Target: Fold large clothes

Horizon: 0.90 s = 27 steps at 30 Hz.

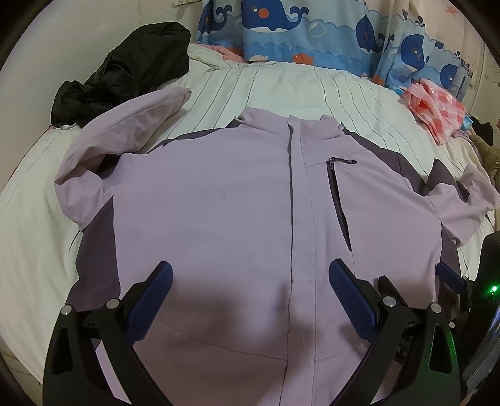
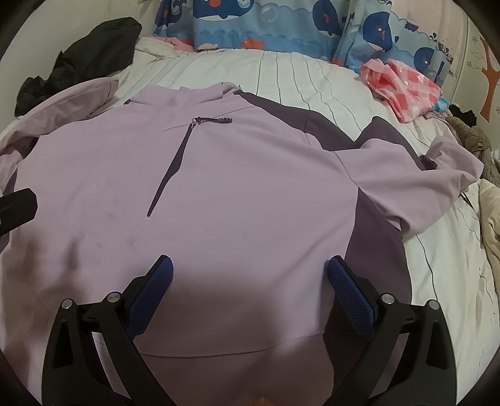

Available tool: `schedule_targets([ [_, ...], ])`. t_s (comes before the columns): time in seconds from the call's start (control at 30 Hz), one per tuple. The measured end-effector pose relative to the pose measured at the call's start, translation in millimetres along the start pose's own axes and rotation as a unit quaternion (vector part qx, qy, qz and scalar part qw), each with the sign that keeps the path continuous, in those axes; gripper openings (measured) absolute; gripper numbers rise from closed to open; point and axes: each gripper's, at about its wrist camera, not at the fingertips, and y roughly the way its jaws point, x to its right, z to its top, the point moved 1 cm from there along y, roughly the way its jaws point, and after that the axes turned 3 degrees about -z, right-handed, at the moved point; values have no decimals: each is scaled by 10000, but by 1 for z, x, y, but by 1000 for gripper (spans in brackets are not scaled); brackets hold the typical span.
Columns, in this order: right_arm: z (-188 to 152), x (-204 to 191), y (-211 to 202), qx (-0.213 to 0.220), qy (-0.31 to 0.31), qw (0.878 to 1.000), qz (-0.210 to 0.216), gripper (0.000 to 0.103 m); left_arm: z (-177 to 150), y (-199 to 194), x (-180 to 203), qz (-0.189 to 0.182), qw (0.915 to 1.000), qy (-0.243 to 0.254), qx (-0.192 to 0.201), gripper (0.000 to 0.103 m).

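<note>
A large lilac jacket [image 1: 218, 203] with dark purple side panels lies front-up and spread flat on the bed, collar away from me; it also shows in the right wrist view [image 2: 250, 187]. Its left sleeve [image 1: 125, 125] lies bent up toward the far left, its right sleeve [image 2: 422, 175] folds out to the right. My left gripper [image 1: 250, 278] is open and empty, hovering over the jacket's lower front by the centre zip. My right gripper [image 2: 250, 271] is open and empty over the lower right front; it also shows at the left wrist view's right edge [image 1: 450, 274].
The bed has a white striped sheet [image 1: 281, 84]. A black garment [image 1: 125, 65] lies at the far left. A blue whale-print quilt [image 1: 312, 28] lies along the back. A pink-and-white plastic bag [image 2: 403, 84] sits at the far right. More clothes [image 2: 475, 143] pile at the right edge.
</note>
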Motion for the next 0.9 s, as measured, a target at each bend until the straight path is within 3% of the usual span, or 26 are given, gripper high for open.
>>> schedule_targets([
  [0.53,4,4,-4,38,54,9999,83,96,-1,-2,3,-51,9999,-49,140,96],
  [0.7,2,12,6,-238,204,9993,205,96,-1,-7,3,-203,9993,-135,281,96],
  [0.9,11,26,-22,318,408,9985,173,96,0,-14,6,-204,9986,-98,474,96],
])
